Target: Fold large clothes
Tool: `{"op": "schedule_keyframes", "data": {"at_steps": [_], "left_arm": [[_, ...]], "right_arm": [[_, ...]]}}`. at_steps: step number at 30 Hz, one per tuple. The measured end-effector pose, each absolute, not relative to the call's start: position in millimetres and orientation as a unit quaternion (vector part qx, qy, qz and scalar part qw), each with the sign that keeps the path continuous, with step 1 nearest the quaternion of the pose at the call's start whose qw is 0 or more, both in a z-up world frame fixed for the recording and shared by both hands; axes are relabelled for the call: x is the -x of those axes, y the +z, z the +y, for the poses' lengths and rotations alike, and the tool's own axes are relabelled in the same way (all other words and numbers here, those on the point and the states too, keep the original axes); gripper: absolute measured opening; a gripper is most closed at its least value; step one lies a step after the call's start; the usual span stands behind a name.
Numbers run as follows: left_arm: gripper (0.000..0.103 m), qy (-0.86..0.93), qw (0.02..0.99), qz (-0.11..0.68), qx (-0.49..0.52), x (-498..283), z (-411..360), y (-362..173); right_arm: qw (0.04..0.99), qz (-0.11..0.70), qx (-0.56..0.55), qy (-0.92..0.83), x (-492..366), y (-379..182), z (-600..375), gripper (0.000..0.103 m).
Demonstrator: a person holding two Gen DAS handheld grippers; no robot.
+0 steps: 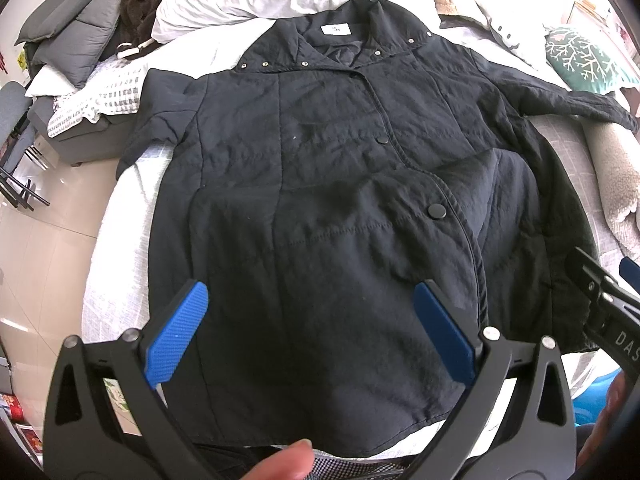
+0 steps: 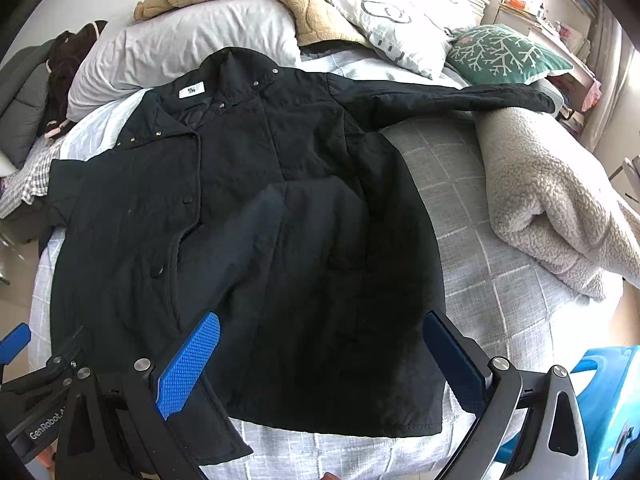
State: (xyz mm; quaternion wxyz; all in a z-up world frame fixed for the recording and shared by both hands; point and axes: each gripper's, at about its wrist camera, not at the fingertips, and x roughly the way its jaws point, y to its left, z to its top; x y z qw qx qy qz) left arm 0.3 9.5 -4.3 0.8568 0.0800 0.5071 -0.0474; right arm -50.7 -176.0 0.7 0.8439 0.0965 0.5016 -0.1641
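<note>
The left gripper (image 1: 310, 334) was spread wide above the lower hem of the black coat (image 1: 328, 208), holding nothing. Our right gripper (image 2: 320, 364) was also wide apart, empty, over the coat's lower right part. The coat lay flat, front side up, on the bed (image 2: 500, 280), with its collar toward the white pillow (image 2: 192, 44). We saw one sleeve (image 2: 448, 96) stretched out to the right, its end touching a folded fleece blanket (image 2: 552, 200).

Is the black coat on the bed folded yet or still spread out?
Spread out: the black coat lies flat, one sleeve stretched sideways.
</note>
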Motion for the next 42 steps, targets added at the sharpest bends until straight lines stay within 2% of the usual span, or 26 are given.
{"op": "schedule_keyframes", "data": {"at_steps": [34, 37, 42], "left_arm": [[0.103, -0.060, 0.864, 0.491, -0.088, 1.8, 12.5, -3.8], [0.103, -0.089, 0.846, 0.516, -0.103, -5.5, 17.3, -11.3], [0.103, -0.131, 0.818, 0.559, -0.040, -22.2, 53.7, -26.6]], "right_arm": [[0.841, 0.509, -0.093, -0.157, 53.6, -2.0, -180.5, 0.103], [0.842, 0.514, -0.087, -0.142, 53.3, -5.1, -183.0, 0.103], [0.830, 0.536, -0.107, -0.113, 54.1, -13.4, -200.0, 0.103]]}}
